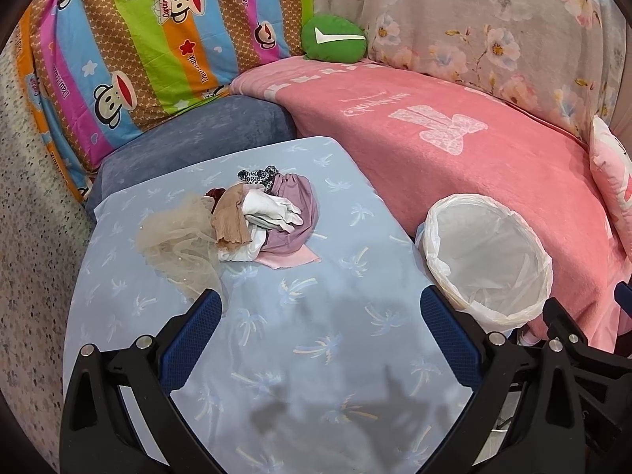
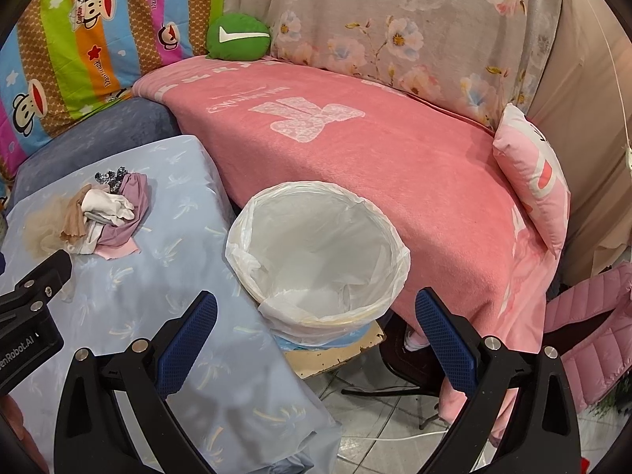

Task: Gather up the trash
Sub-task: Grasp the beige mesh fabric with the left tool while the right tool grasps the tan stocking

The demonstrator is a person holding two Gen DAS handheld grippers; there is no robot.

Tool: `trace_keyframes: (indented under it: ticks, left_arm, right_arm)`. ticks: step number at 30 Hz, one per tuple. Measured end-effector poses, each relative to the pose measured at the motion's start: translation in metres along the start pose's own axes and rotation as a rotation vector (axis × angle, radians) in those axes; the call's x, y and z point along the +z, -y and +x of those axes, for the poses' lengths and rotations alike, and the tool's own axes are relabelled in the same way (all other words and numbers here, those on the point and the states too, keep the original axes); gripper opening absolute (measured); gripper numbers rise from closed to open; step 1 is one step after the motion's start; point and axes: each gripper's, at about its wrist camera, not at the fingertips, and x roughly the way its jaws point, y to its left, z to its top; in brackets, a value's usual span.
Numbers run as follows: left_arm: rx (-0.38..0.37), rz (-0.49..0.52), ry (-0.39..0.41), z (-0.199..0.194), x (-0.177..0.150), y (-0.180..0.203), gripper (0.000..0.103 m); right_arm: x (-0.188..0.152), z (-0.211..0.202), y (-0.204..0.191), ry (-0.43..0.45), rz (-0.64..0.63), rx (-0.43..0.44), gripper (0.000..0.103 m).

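A heap of fabric scraps [image 1: 252,215], beige, white, mauve, pink and leopard-print, lies on the light blue palm-print cloth [image 1: 300,347]; it also shows in the right wrist view [image 2: 102,213]. A bin lined with a white plastic bag [image 1: 489,256] stands to the right of the cloth, and is nearer in the right wrist view [image 2: 316,252]. My left gripper [image 1: 320,308] is open and empty, above the cloth and short of the heap. My right gripper [image 2: 316,308] is open and empty, just in front of the bin's near rim.
A pink blanket [image 2: 395,166] covers the sofa seat behind the bin. A green cushion [image 1: 333,37], a striped monkey-print cover [image 1: 138,47] and a floral cover [image 2: 414,19] stand at the back. A pink pillow [image 2: 533,181] lies at right. The tiled floor [image 2: 375,426] shows below the bin.
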Motion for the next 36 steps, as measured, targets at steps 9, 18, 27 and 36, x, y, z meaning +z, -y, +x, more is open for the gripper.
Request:
trace_keyframes:
  ticks: [9, 18, 27, 36]
  left_arm:
    - [-0.010, 0.013, 0.011, 0.000, 0.000, 0.000, 0.096]
    - [-0.018, 0.003, -0.008, 0.010, 0.003, -0.012, 0.096]
    - [0.006, -0.044, 0.001, 0.032, 0.012, -0.057, 0.096]
    - [0.070, -0.148, -0.029, 0.070, 0.016, -0.127, 0.096]
  right_arm:
    - [0.001, 0.003, 0.000, -0.001, 0.007, -0.003, 0.097]
    - [0.005, 0.002, -0.010, 0.018, 0.016, -0.001, 0.097]
    - [0.017, 0.006, -0.039, 0.054, 0.034, 0.055, 0.097]
    - [0.036, 0.020, -0.099, 0.071, -0.032, 0.140, 0.097]
